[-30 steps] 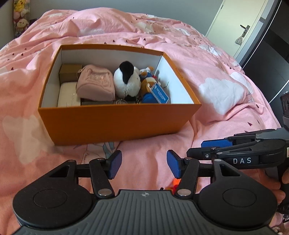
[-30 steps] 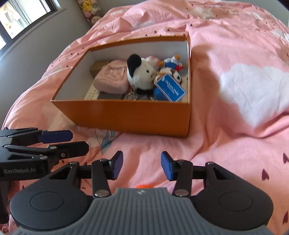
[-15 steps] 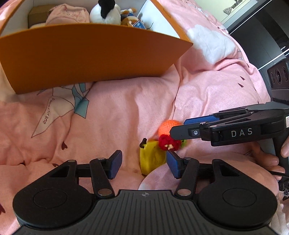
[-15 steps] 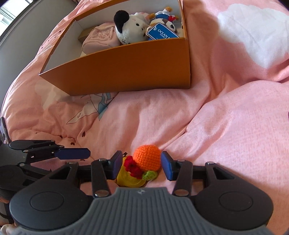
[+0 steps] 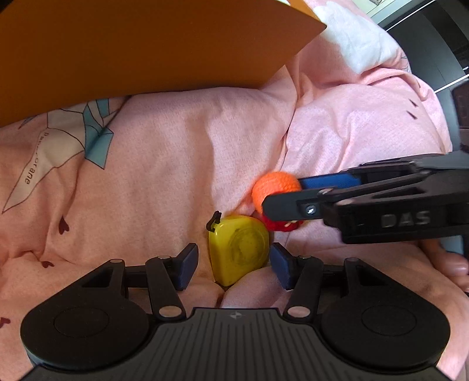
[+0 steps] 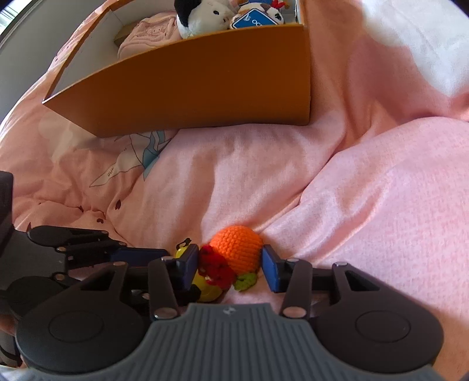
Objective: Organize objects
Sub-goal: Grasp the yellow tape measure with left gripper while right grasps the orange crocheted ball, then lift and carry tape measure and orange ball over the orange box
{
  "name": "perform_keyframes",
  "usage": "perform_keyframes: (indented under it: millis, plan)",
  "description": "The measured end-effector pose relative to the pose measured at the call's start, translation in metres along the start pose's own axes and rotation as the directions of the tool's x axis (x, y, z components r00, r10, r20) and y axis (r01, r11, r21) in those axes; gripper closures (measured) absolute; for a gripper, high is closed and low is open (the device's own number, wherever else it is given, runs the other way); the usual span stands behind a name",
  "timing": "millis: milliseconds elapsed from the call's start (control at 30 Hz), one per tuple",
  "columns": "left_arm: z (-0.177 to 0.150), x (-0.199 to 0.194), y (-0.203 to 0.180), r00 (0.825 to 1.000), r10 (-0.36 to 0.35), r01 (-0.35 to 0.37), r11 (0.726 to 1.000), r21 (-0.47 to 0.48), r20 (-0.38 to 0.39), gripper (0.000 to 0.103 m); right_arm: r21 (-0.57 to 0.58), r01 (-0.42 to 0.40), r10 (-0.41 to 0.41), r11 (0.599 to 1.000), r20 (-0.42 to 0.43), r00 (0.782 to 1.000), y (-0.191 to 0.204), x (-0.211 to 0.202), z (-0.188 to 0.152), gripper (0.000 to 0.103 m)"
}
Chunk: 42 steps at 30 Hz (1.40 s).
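Note:
A yellow tape measure (image 5: 239, 252) lies on the pink bedspread between the open fingers of my left gripper (image 5: 233, 265). It also shows in the right wrist view (image 6: 202, 288), mostly hidden. An orange crocheted ball with red and green bits (image 6: 237, 252) lies between the open fingers of my right gripper (image 6: 230, 268); it shows in the left wrist view (image 5: 274, 186) behind the right gripper's fingers (image 5: 293, 203). The orange box (image 6: 187, 91) stands beyond, holding a black-and-white plush (image 6: 199, 14), a pink pouch (image 6: 146, 38) and a blue tag (image 6: 252, 19).
The pink bedspread (image 6: 366, 205) is rumpled, with a raised fold to the right. A paper-crane print (image 5: 73, 143) lies in front of the box wall (image 5: 132, 44). The left gripper shows at the left of the right wrist view (image 6: 88, 258). Dark furniture stands at far right (image 5: 433, 35).
Both grippers have dropped low toward the bed and moved in on the objects. The tape measure now sits between the left fingers, the crocheted ball between the right fingers. Both stay open.

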<state>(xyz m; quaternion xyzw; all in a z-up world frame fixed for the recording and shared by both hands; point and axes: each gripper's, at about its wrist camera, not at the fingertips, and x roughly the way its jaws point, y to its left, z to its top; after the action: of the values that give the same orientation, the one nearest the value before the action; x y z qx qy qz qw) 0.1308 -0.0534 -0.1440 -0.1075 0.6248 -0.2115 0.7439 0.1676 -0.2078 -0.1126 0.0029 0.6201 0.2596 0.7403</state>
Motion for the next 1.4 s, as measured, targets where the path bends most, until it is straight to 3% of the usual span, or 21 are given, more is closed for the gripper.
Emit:
perform_keyframes:
  millis: [233,400,600,900,1067,1233,1400]
  plan:
    - [0.001,0.014,-0.013,0.998,0.065,-0.065,0.998,-0.009,-0.024,0.037,-0.014,0.021,-0.019,1.000,0.104,0.994,0.000,-0.027,-0.001,0.055]
    - [0.004,0.028,-0.023,0.989,0.141,-0.140,0.990,0.013,-0.047,0.036,0.005,0.007,-0.008,1.000,0.116,0.993,-0.008,-0.028,0.001,0.055]
    - [-0.001,0.026,-0.020,0.988,0.150,-0.150,0.989,-0.002,-0.035,0.044,0.009,-0.005,0.004,1.000,0.122,0.992,-0.010,-0.026,0.001,0.055]
    - [-0.011,-0.008,-0.004,0.987,0.129,-0.123,0.990,-0.066,0.092,0.044,-0.020,-0.006,0.010,1.000,0.164,0.986,-0.007,-0.038,0.004,0.055]
    - [-0.001,-0.037,-0.002,0.977,0.126,-0.115,0.991,-0.069,0.175,0.044,-0.074,0.011,0.006,0.997,0.229,0.974,-0.002,-0.056,0.016,0.055]
    - [0.005,-0.074,-0.012,0.961,0.091,-0.074,0.995,-0.072,0.260,0.044,-0.155,0.033,0.015,0.987,0.298,0.954,0.009,-0.076,0.030,0.055]
    - [0.022,-0.100,-0.023,0.928,0.086,-0.070,0.996,-0.057,0.361,0.044,-0.234,0.057,0.035,0.971,0.373,0.927,0.022,-0.096,0.046,0.055]
